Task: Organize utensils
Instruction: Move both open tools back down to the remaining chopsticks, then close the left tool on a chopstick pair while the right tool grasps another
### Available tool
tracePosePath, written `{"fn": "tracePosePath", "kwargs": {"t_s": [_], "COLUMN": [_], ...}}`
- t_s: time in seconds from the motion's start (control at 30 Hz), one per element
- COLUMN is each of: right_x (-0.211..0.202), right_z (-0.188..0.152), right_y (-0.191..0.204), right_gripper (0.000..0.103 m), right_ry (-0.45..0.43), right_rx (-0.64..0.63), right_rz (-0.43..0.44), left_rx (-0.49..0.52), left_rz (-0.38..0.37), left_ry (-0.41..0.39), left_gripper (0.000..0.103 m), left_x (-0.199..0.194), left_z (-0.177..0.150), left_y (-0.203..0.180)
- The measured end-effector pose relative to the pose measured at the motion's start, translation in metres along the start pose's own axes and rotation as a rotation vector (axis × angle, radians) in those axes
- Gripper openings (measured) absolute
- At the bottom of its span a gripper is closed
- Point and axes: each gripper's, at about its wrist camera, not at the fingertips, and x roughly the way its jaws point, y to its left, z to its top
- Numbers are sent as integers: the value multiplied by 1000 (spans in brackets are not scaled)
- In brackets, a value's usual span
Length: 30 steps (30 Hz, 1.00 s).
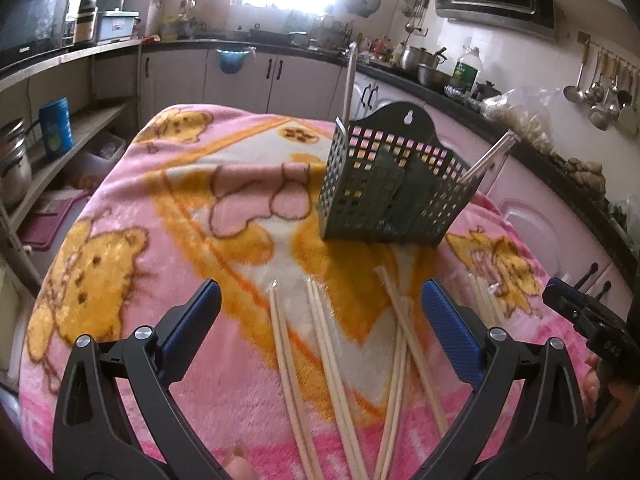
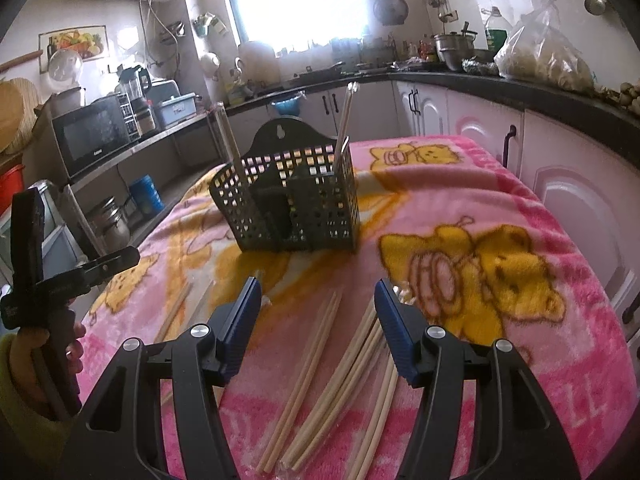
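**On the blanket-covered worktop: both grippers above loose chopsticks**

Across a pink blanket (image 1: 120, 280) printed with yellow bears, which covers the worktop, pale wooden chopsticks (image 1: 324, 344) lie loose in several pairs and small bundles, pointing roughly toward a dark perforated utensil caddy (image 1: 372, 192). The caddy stands upright beyond them, near the middle of the blanket, with a keyhole hanging tab at its back. Chopsticks in clear wrappers (image 2: 345, 120) stand tilted in its outer compartments, one at each end.

Left wrist view: the left gripper (image 1: 320, 312) hovers over the loose chopsticks, its jaws spread wide, blue pads (image 1: 448, 328) on either side of several sticks and holding nothing. Part of the right gripper shows at the frame's right edge.

Right wrist view: the right gripper (image 2: 318, 320) likewise has its jaws wide apart and empty, above a bundle of chopsticks (image 2: 352, 364) lying just beside its right-hand pad. The left gripper's handle is at far left, gripped by a hand (image 2: 52, 360). Kitchen cabinets (image 2: 560, 184) and a microwave (image 2: 94, 134) surround the scene.
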Motion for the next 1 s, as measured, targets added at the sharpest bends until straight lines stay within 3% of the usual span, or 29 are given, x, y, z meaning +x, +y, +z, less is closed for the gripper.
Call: {"fn": "tracePosePath", "kwargs": {"t_s": [0.23, 0.47, 0.53, 0.83, 1.0], "right_x": [16, 46, 54, 82, 97], "right_z": [-12, -16, -16, -2, 5], "right_y": [0, -8, -14, -32, -38], "right_gripper": [48, 30, 28, 25, 25], "right_ry": [74, 185, 204, 271, 319], "right_rx": [-13, 2, 18, 50, 66], "right_rz": [-23, -49, -51, -55, -61], "left_rx": [1, -11, -24, -103, -154], "left_rz": [18, 20, 13, -50, -61], "left_ry": [38, 78, 95, 207, 271], "left_gripper": [91, 91, 90, 44, 36], "left_x": [8, 20, 24, 51, 72], "left_z": [-15, -24, -26, -31, -27], "left_y": [6, 13, 17, 31, 42]}}
